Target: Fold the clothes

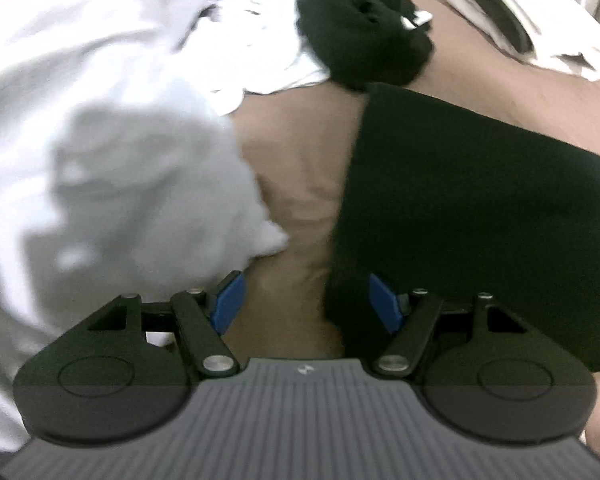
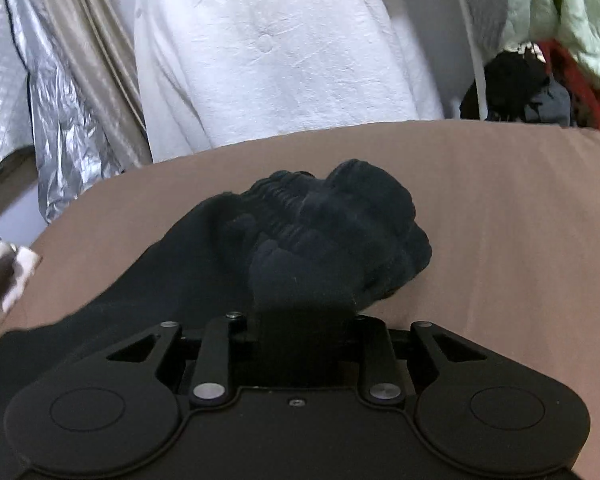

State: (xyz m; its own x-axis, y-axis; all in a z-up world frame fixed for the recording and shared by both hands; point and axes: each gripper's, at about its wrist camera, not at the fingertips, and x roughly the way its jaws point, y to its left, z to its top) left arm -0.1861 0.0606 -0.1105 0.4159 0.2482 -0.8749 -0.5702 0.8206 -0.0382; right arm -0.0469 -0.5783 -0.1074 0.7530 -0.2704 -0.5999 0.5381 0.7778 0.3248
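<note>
The black knitted garment (image 2: 332,232) lies on the brown fabric-covered surface (image 2: 500,220), bunched into a ribbed lump at the centre of the right wrist view. A fold of it runs down into the right gripper (image 2: 304,320), whose jaws are drawn close together and clamped on the cloth; the fingertips themselves are hidden under the fabric. From the lump the garment spreads toward 8 o'clock as a flat dark sheet.

In the left wrist view a flat black cloth panel (image 1: 480,208) fills the 3 o'clock side, its straight left edge running from 12 toward 6 o'clock; whether it is the same garment I cannot tell. The left gripper (image 1: 306,304) is spread wide with nothing between its blue pads (image 1: 228,304). The right pad sits at the panel's edge, the left one just beside a blurred white crumpled cloth (image 1: 140,208) at 9 o'clock. A strip of bare brown surface shows between the two cloths.

A second black crumpled heap (image 1: 360,28) lies at 12 o'clock, and a folded white and dark stack (image 1: 512,20) at 1 o'clock.

No readable writing shows; only a small pale emblem (image 1: 302,369) on the left gripper's grey ribbed body.

In the right wrist view open brown surface extends to 3 o'clock, its far edge curving across 12 o'clock against a white textured quilt (image 2: 280,48), with a silver crinkled sheet (image 2: 60,112) at 10 o'clock.
</note>
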